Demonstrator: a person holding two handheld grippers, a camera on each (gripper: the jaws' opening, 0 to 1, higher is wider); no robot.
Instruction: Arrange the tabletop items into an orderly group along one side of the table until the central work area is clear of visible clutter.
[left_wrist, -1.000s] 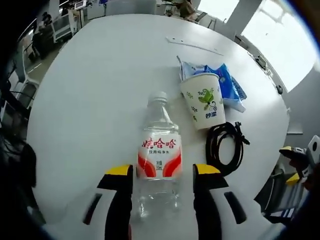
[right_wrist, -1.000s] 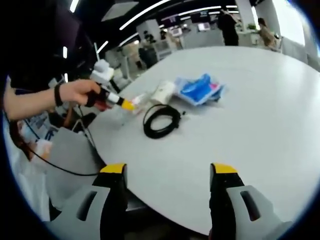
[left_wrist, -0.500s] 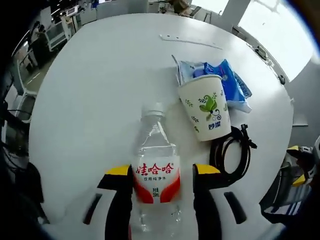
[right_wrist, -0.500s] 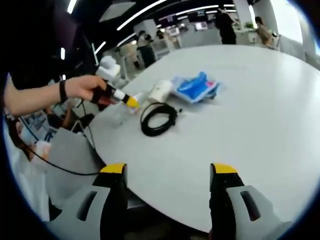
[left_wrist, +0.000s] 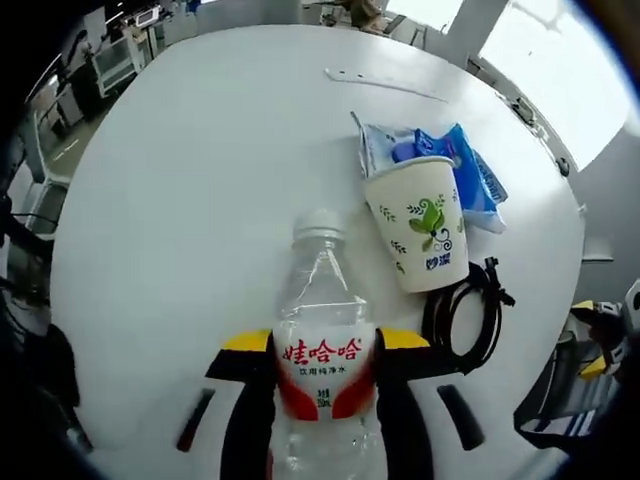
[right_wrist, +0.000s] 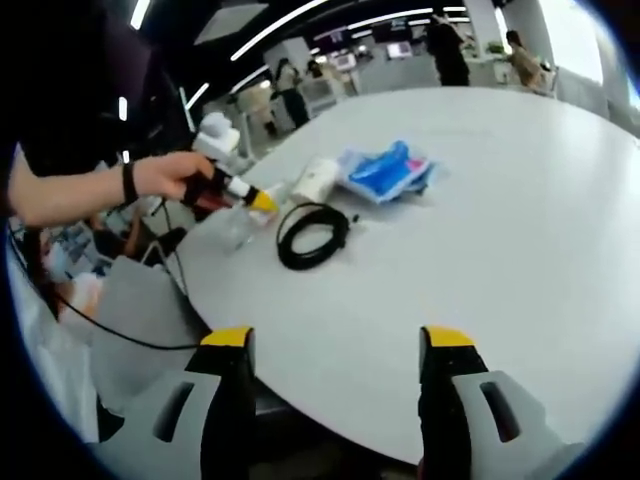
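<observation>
My left tongs (left_wrist: 325, 345) pinching the clear plastic water bottle (left_wrist: 322, 350) on the round white counter (left_wrist: 200, 180), my right tongs (right_wrist: 338, 345) spread wide

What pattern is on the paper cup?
Green leaf sprigs on the white paper cup, clearest in the left gripper view.

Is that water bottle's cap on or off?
On. A white cap sits on the neck of the water bottle, held between the left gripper's jaws.
</observation>
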